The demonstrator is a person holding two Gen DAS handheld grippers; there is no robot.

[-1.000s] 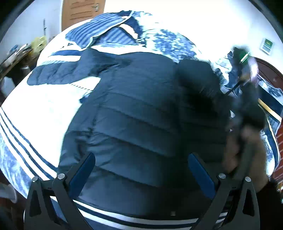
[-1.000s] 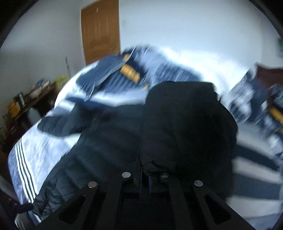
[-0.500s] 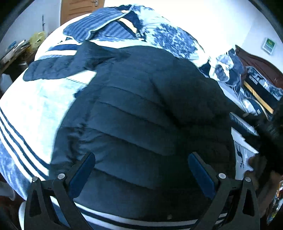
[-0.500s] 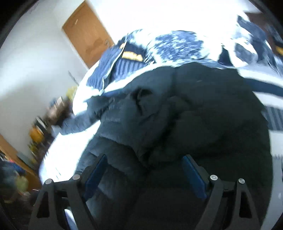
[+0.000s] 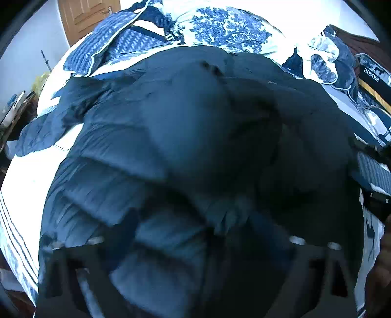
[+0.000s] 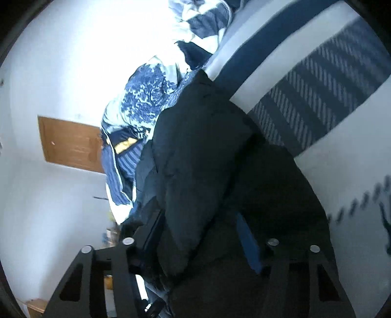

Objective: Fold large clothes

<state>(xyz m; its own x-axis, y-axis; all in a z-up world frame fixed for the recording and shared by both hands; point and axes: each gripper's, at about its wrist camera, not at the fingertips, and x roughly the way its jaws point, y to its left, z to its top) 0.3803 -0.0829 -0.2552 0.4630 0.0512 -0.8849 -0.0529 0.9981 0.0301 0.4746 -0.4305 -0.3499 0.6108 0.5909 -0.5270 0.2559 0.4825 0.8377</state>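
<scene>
A dark navy puffer jacket (image 5: 185,137) lies spread on the bed, one sleeve (image 5: 46,129) stretched out to the left. My left gripper (image 5: 195,247) is low at the jacket's near hem, its jaws wide apart with fabric bunched between them; the view is blurred. My right gripper (image 6: 198,244) is rolled sideways at the jacket's (image 6: 195,156) right edge. Its jaws stand apart with a thick fold of the jacket between the blue pads (image 6: 249,242).
The bed has a white cover with navy stripes (image 5: 27,171). Blue patterned quilts and pillows (image 5: 220,27) are piled at the far end. A wooden door (image 5: 83,17) is behind, and a cluttered side table (image 5: 12,110) stands at the left.
The right gripper let go of the sleeve it had carried across the jacket, opened, then rolled sideways and dropped to the jacket's right edge. The left gripper moved down onto the hem.
</scene>
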